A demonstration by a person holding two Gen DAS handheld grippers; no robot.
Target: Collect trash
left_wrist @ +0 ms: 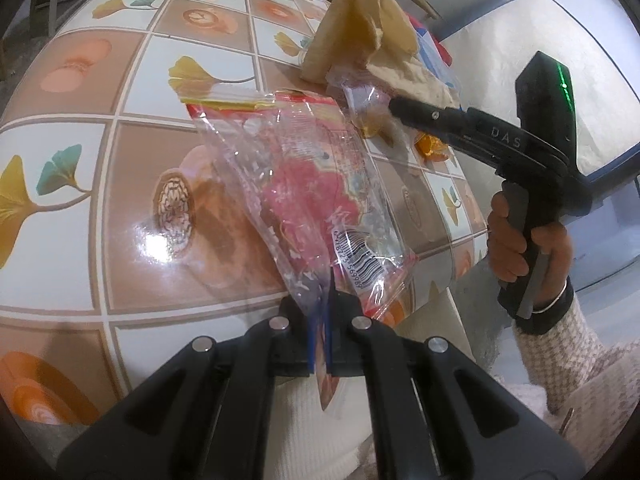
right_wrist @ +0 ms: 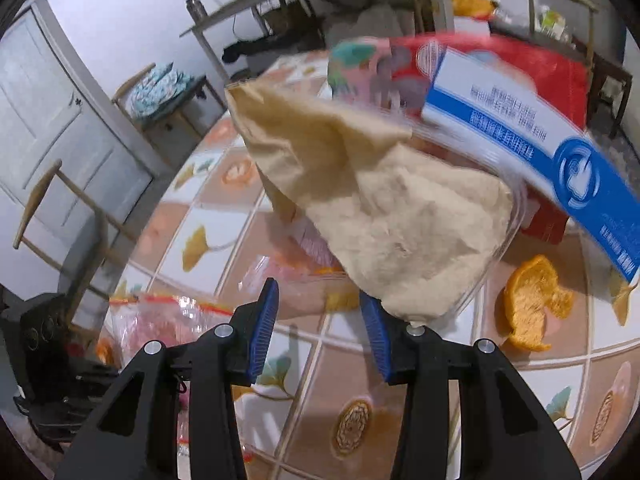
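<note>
A patterned tile-print tabletop (left_wrist: 120, 168) holds scattered trash. The left gripper (left_wrist: 320, 312) pinches a clear snack bag (left_wrist: 304, 184) by its corner, lifting it for collection. The right gripper (right_wrist: 318, 332) stands half open with nothing between its fingers, crumpled brown paper (right_wrist: 380, 216) just ahead and orange peel (right_wrist: 532, 304) to their right.

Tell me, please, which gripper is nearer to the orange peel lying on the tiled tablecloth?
Right. The right gripper hovers open just left of the orange peel, beside the tan paper bag. The left gripper is farther away, shut on the clear plastic wrapper.
</note>
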